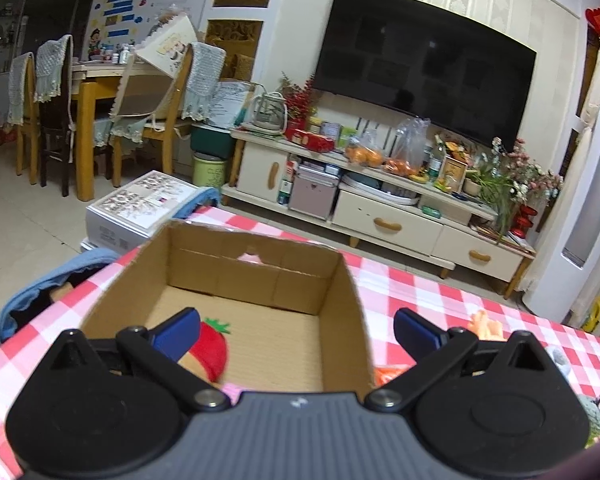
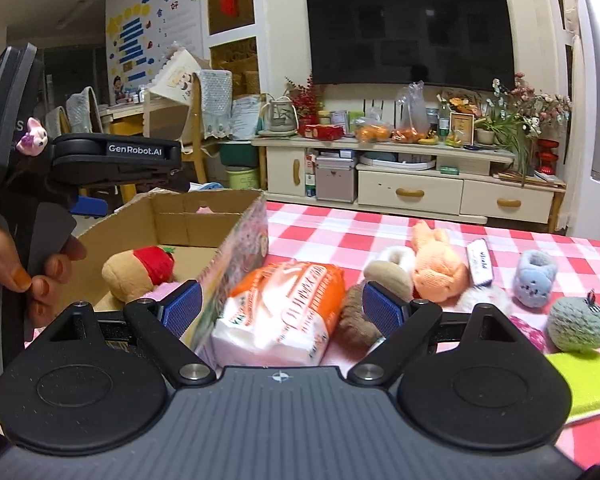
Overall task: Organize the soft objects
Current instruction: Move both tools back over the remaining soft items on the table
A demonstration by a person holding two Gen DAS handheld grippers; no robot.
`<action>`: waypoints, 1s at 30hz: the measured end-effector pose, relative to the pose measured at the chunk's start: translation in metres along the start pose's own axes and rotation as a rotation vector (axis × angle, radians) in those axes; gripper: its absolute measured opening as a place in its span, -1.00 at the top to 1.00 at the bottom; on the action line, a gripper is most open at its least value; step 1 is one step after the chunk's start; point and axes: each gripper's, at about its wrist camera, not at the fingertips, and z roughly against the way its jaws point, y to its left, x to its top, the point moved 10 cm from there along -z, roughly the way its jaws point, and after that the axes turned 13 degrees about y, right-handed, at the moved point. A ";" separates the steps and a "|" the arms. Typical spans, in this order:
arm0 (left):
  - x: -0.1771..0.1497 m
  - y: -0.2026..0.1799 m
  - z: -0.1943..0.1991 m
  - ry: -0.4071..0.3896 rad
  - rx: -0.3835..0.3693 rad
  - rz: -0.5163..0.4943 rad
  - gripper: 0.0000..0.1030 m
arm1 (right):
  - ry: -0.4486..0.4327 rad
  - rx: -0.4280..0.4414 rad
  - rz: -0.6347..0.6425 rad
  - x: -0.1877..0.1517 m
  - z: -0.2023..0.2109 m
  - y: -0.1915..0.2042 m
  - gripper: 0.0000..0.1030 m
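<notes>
A cardboard box (image 1: 340,284) stands open on the checked tablecloth; it also shows in the right wrist view (image 2: 240,232). A plush doll with a red strawberry hat (image 1: 212,348) lies inside it (image 2: 140,272). My left gripper (image 1: 296,332) is open and empty above the box's near edge; it also shows in the right wrist view (image 2: 96,204). My right gripper (image 2: 282,304) is open around an orange-and-white tissue pack (image 2: 284,312) lying beside the box. An orange plush rabbit (image 2: 440,268), a brown-and-cream plush (image 2: 388,268), a blue plush slipper (image 2: 536,278) and a grey-green knitted ball (image 2: 580,328) lie to the right.
A yellow-green sponge (image 2: 584,384) lies at the near right. A white tag (image 2: 480,266) lies by the rabbit. A blue cloth (image 1: 40,292) hangs off the table's left edge. Beyond the table stand a TV cabinet (image 2: 412,184), chairs and white boxes (image 1: 136,212) on the floor.
</notes>
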 end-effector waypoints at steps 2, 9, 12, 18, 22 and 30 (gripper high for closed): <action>-0.003 -0.007 -0.001 0.004 -0.007 -0.012 -0.98 | -0.001 -0.006 -0.003 -0.001 0.001 -0.003 -1.00; -0.011 -0.029 -0.003 0.014 -0.018 -0.073 -0.98 | -0.014 -0.024 -0.027 0.002 0.001 -0.008 -1.00; -0.014 -0.039 -0.003 0.013 -0.028 -0.089 -0.98 | -0.017 -0.032 -0.038 0.001 0.000 -0.011 -1.00; -0.022 -0.060 -0.002 0.013 -0.037 -0.140 -0.98 | -0.021 -0.057 -0.058 -0.003 0.000 -0.021 -1.00; -0.027 -0.074 -0.001 0.011 -0.050 -0.163 -0.98 | -0.023 -0.075 -0.079 -0.008 0.000 -0.025 -1.00; -0.036 -0.098 0.001 -0.004 -0.065 -0.207 -0.98 | -0.034 -0.112 -0.119 -0.014 0.004 -0.036 -1.00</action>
